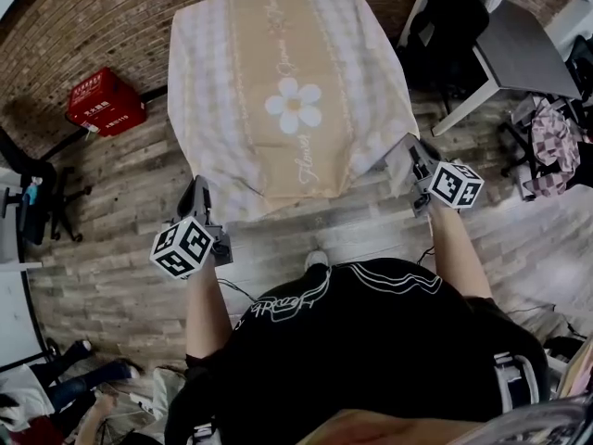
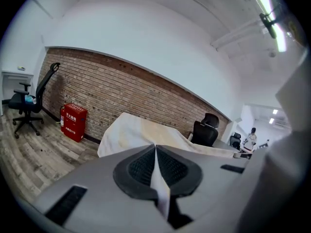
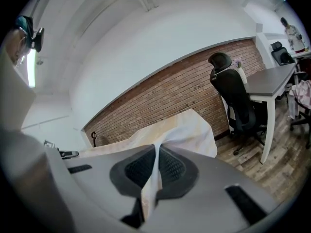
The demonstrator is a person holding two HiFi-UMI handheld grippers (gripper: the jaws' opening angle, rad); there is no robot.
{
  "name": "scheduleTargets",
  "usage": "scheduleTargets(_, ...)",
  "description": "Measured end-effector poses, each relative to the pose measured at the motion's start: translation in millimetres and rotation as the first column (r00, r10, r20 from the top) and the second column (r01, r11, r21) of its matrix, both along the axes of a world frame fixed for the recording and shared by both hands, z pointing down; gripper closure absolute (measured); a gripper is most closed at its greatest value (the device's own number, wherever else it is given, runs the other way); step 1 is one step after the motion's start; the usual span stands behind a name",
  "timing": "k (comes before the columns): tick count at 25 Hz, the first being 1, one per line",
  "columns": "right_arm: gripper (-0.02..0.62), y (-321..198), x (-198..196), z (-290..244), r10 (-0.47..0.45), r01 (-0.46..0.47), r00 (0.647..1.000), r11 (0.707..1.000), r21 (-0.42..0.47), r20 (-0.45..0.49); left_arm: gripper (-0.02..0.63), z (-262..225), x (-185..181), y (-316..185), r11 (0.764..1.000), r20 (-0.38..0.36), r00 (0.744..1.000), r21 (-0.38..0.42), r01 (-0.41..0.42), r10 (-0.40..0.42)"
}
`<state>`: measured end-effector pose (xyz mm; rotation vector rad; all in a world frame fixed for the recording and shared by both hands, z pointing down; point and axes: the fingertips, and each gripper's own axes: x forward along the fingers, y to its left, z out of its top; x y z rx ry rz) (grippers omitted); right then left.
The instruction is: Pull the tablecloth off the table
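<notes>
Shirt (image 1: 371,341), black with white script, fills the bottom of the head view. Two bare forearms reach forward from it.

Left claw (image 1: 196,188): grey plastic body with a black-and-white marker cube behind it. The left gripper view shows its dark ribbed pads (image 2: 138,166) closed tight on a thin white fold of the tablecloth (image 1: 292,91) at the near-left corner.

Right claw (image 1: 410,151): same build, closed on the near-right corner. In the right gripper view the fabric is bunched in the seam and hangs below the pads (image 3: 172,166).

Tablecloth: soft rectangular cloth. The centre band is beige with a white daisy, yellow eye, and cursive lettering too small to read. Pale lilac-and-white check bands run along either side. It lies spread over the table, with the near edge held up between the two claws and the sides draped.

Table: wholly under the cloth, so neither top nor legs can be seen.

Floor (image 1: 120,276): grey-brown planks.

Red box (image 1: 105,102): on the floor by the brick wall (image 1: 83,17), left of the table, print illegible.

Black office chair (image 1: 454,17) and grey table (image 1: 528,49): to the right, cut off by the frame edge.
</notes>
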<state>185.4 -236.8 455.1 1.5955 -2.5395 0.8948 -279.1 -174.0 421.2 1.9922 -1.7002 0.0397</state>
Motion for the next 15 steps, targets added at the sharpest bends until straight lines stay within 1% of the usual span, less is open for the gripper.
scheduleTargets(5, 0.598, 22.0, 19.0, -0.5, -0.011, 0.011, 1.0, 1.0, 0.022, 0.006, 0.6, -8.3, 25.8, 30.1, 1.0, 0.007, 1.0, 0.013, 0.006, -0.007)
scheduleTargets(15, 0.598, 53.7, 37.8, -13.3, -0.049, 0.047, 0.998, 0.997, 0.06, 0.031, 0.6, -17.5, 51.9, 66.7, 0.999, 0.027, 0.999, 0.019, 0.032, -0.033)
